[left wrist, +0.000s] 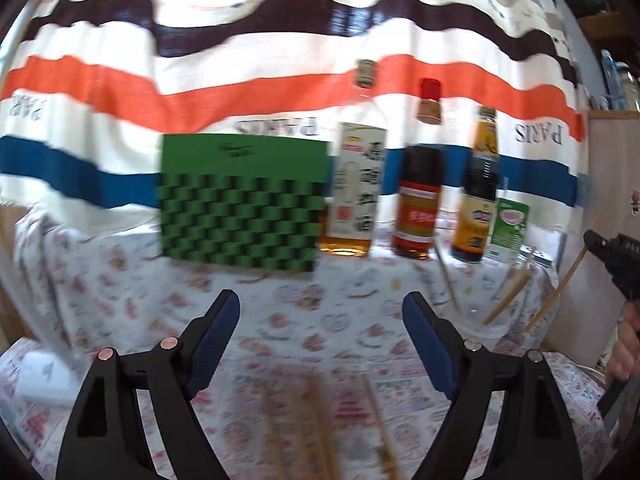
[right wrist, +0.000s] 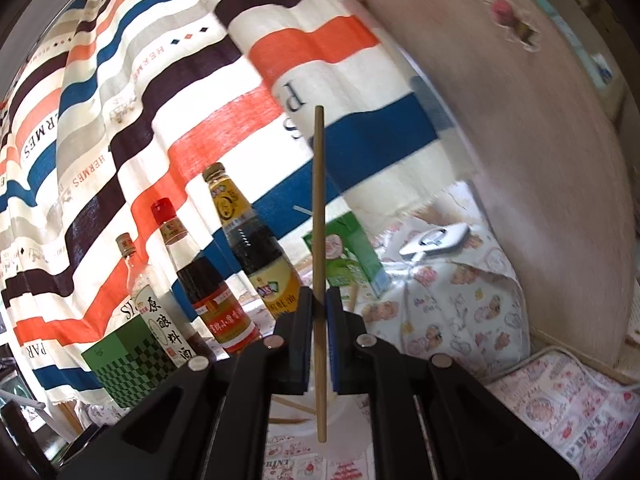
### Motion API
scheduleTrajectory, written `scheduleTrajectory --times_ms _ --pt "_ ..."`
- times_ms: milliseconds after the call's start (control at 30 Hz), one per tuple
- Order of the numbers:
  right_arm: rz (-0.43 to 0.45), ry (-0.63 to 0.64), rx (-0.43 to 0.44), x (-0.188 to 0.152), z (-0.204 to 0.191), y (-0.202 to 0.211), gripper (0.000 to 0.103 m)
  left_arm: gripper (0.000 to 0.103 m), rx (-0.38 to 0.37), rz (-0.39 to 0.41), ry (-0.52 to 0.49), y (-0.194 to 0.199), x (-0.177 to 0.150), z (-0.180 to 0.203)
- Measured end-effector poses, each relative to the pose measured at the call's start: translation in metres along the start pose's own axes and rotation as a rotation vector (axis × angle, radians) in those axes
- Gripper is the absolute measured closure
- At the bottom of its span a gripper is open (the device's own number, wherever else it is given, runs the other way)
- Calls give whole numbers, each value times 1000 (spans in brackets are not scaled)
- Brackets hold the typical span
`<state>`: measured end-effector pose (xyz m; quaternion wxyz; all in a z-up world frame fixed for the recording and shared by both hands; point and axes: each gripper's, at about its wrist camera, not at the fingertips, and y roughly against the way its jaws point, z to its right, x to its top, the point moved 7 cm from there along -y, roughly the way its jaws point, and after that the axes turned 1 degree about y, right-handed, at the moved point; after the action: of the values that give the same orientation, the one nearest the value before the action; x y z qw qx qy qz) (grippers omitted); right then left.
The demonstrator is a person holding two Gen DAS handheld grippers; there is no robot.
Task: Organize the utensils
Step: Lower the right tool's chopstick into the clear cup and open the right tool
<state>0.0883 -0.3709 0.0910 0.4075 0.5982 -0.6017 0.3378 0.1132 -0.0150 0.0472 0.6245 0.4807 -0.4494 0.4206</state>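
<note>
1. The right gripper (right wrist: 319, 300) is clamping a single chopstick (right wrist: 319, 216) between its blue pads: a slim, round, tan wooden stick with a blunt end.
2. In the right wrist view the chopstick's long axis is running straight up the frame, crossing the jaws, one end sticking out above the pads and the other below.
3. The left gripper (left wrist: 321, 312) is standing wide apart with nothing between its fingers; black rigid arms, blue padded faces.
4. Loose chopsticks (left wrist: 316, 432) are lying blurred on the printed tablecloth (left wrist: 120, 280) below the left jaws, long axes pointing away from the camera.
5. More chopsticks (left wrist: 508, 300) are leaning out of a clear container by the bottles.
6. Three glass sauce bottles (left wrist: 416, 200) and a green checkered box (left wrist: 240, 200) are standing along the striped curtain (left wrist: 280, 80).
</note>
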Motion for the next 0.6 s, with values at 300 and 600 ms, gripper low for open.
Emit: scheduleTrajectory --times_ms 300,600 --pt "12 172 -35 -1 -43 -36 97 3 97 38 61 24 -14 -41" --pt "-102 258 -79 -31 -50 -70 97 2 149 43 131 24 -14 -67"
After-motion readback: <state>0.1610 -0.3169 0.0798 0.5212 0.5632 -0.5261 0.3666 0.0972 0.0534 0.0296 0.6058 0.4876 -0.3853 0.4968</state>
